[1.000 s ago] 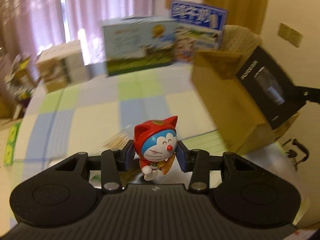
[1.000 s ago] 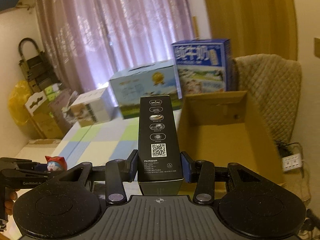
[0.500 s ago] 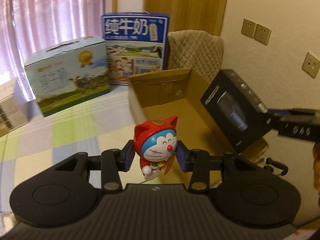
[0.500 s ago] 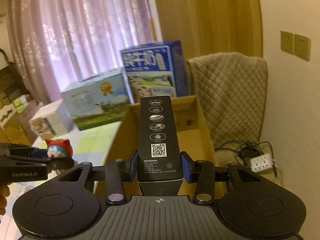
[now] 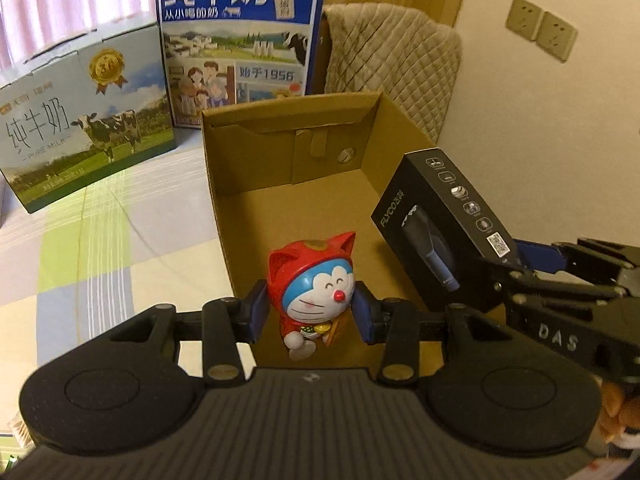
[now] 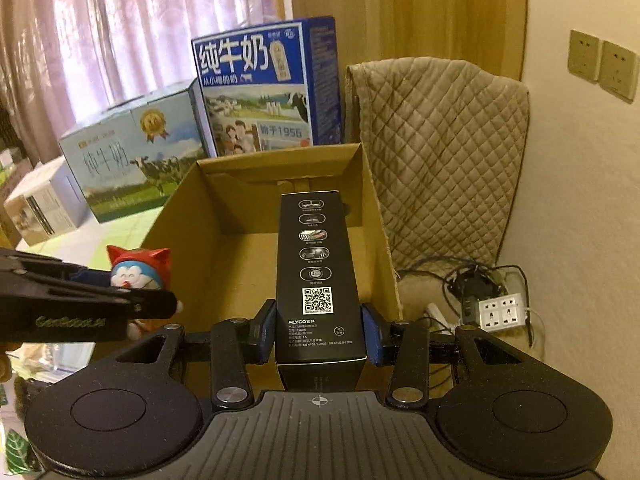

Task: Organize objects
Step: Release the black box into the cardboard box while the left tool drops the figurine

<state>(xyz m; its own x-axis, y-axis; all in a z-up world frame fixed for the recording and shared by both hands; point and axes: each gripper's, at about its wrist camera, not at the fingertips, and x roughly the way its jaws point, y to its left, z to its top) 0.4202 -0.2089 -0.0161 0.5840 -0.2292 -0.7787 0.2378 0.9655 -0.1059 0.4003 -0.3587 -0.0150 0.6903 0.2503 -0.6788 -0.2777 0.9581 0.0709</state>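
My left gripper [image 5: 308, 312] is shut on a Doraemon figurine [image 5: 314, 284] with a red hood, held over the near left part of an open cardboard box [image 5: 224, 200]. My right gripper [image 6: 320, 330] is shut on a long black FLYCO product box [image 6: 318, 264], held over the same cardboard box [image 6: 176, 216]. In the left wrist view the black box [image 5: 436, 224] hangs at the right, above the cardboard box's right wall. In the right wrist view the figurine [image 6: 138, 274] shows at the left in the left gripper [image 6: 120, 300]. The cardboard box looks empty inside.
Two milk cartons stand behind the cardboard box: a blue one [image 5: 240, 32] and a pale green one [image 5: 84, 120]. A quilted chair [image 6: 436, 152] is at the right, with a power strip [image 6: 504, 314] and cables on the floor. A checked mat [image 5: 100, 248] lies left.
Both grippers have swung right and moved in over the open cardboard box, each still holding its object. The box now fills the middle of both views.
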